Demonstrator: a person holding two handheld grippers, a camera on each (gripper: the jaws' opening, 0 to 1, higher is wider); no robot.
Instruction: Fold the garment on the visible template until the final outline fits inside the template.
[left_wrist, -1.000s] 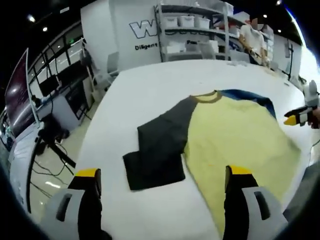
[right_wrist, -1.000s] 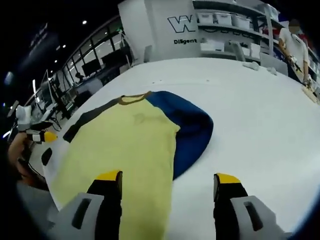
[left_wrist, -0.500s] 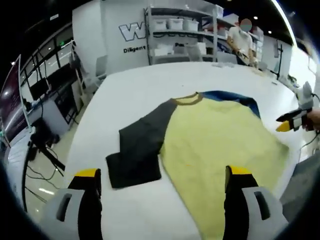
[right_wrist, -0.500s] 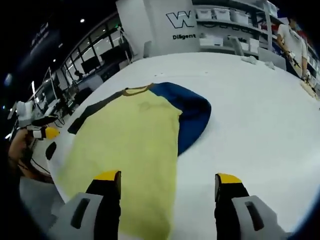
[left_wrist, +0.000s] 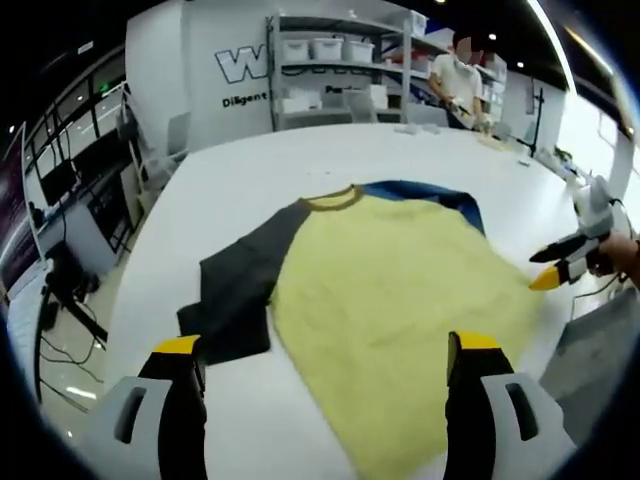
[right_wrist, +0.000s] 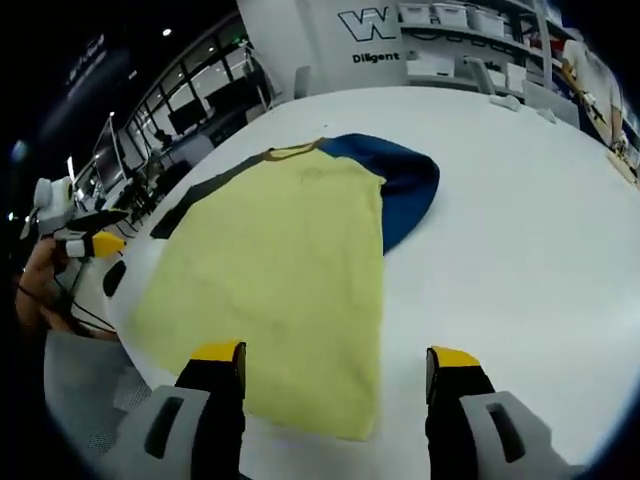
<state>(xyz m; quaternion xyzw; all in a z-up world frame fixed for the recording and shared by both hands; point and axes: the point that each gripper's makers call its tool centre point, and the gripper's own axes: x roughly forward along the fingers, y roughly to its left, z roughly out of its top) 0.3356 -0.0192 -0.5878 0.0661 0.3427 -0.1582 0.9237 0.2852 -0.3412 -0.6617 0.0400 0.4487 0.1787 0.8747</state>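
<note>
A long-sleeved shirt lies flat on the white table (left_wrist: 250, 170). Its yellow body (left_wrist: 390, 290) has a dark grey sleeve (left_wrist: 235, 295), folded back at the cuff, on one side and a blue sleeve (left_wrist: 430, 195) folded under on the other. My left gripper (left_wrist: 325, 385) hovers open over the shirt's lower edge, nothing between its jaws. In the right gripper view the yellow body (right_wrist: 285, 270), the blue sleeve (right_wrist: 405, 185) and the grey sleeve (right_wrist: 205, 190) all show. My right gripper (right_wrist: 335, 385) is open above the hem near the table's edge. The right gripper (left_wrist: 560, 268) and the left gripper (right_wrist: 85, 240) each appear in the other's view.
Shelves with white bins (left_wrist: 330, 70) and a person (left_wrist: 460, 85) stand beyond the far end of the table. Desks with monitors (left_wrist: 70, 190) line the floor past the table's side. A bare stretch of table (right_wrist: 520, 240) lies beside the blue sleeve. Grey clothing (left_wrist: 600, 350) is close by.
Both views have shifted with the hands, so the shirt's hem now shows in full in the right gripper view. The shirt itself lies as before. Both grippers stay open.
</note>
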